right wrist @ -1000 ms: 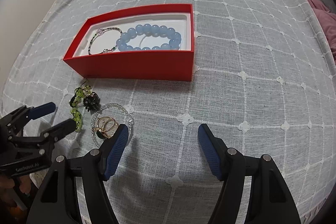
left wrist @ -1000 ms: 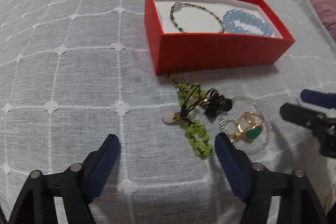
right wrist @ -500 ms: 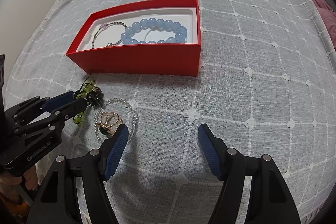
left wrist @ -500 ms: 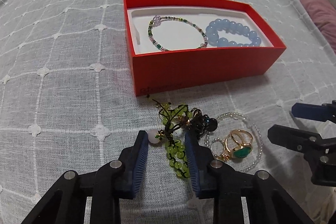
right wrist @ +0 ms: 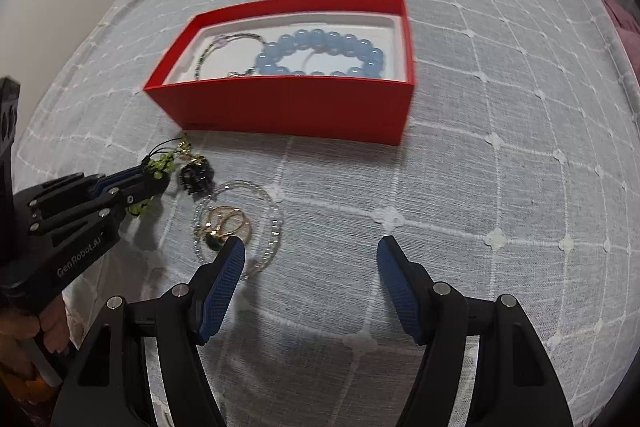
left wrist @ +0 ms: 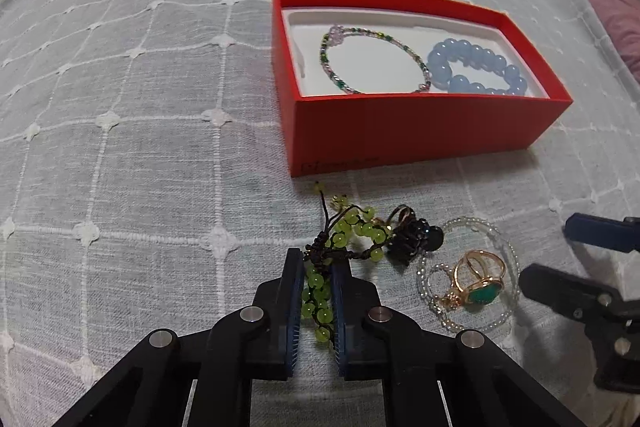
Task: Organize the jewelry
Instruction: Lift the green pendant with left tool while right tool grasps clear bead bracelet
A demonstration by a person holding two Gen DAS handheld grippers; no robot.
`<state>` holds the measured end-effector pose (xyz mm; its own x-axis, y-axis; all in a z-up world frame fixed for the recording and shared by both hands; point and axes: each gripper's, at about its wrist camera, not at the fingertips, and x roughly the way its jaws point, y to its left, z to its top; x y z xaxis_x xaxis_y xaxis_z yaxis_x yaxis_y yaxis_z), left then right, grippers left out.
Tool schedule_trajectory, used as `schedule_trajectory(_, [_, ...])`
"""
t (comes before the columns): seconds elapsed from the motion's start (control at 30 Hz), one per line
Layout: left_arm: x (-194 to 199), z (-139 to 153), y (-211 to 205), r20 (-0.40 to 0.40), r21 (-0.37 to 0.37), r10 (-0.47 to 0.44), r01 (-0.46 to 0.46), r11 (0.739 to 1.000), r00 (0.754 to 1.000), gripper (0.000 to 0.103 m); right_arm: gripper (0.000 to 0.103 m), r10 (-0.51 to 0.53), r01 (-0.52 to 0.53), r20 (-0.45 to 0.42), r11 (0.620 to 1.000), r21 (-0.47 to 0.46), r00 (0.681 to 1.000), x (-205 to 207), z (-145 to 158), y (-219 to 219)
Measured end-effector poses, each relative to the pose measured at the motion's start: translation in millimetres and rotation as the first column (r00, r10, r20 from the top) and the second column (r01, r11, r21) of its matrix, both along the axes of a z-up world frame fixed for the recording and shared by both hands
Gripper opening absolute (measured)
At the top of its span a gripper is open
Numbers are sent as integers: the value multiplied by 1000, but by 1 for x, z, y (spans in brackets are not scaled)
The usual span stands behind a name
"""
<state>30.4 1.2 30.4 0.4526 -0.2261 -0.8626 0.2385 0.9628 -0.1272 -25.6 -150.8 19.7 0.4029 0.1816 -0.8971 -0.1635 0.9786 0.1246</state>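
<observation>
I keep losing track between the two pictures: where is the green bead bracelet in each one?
Left wrist view: green bead bracelet at bottom centre, pinched between the left gripper fingers.
Right wrist view: far left, mid-height, mostly hidden by those fingers.
Shared landmark: the red box, just beyond the bracelet in both.

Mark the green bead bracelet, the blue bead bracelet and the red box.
green bead bracelet (left wrist: 316, 287), left wrist view, beads between the tongs
blue bead bracelet (right wrist: 320, 39), right wrist view, far beads
red box (right wrist: 296, 107), right wrist view, front wall
</observation>
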Motion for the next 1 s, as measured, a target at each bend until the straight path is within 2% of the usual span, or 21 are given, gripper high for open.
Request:
schedule_trajectory(0.27, [-4,3,13,-7,-10,43,-43,999,999,8,72,146,-144,27,988,-58,989,-7,-11,33])
schedule_trajectory(0.43, [-4,3,14,-13,-13,39,-39,999,999,8,75,217,-207,65,969,-136,974,-6,-19,48])
schedule_trajectory(0.8, [-7,3,19,-27,-11,40,-40,999,999,8,78,310,-294,141,948,-119,940,1,-23,58])
schedule_trajectory(0.9, [-6,3,18,-30,-12,38,-38,999,999,8,73,309,-293,150,949,-121,939,4,-23,62])
schedule_trajectory(0.97, [-7,4,19,-28,-16,37,-38,999,999,8,60,321,-301,155,944,-135,934,4,-21,64])
schedule_trajectory(1.0, [-8,4,19,-26,-17,38,-39,999,999,8,60,324,-304,155,942,-138,933,3,-20,64])
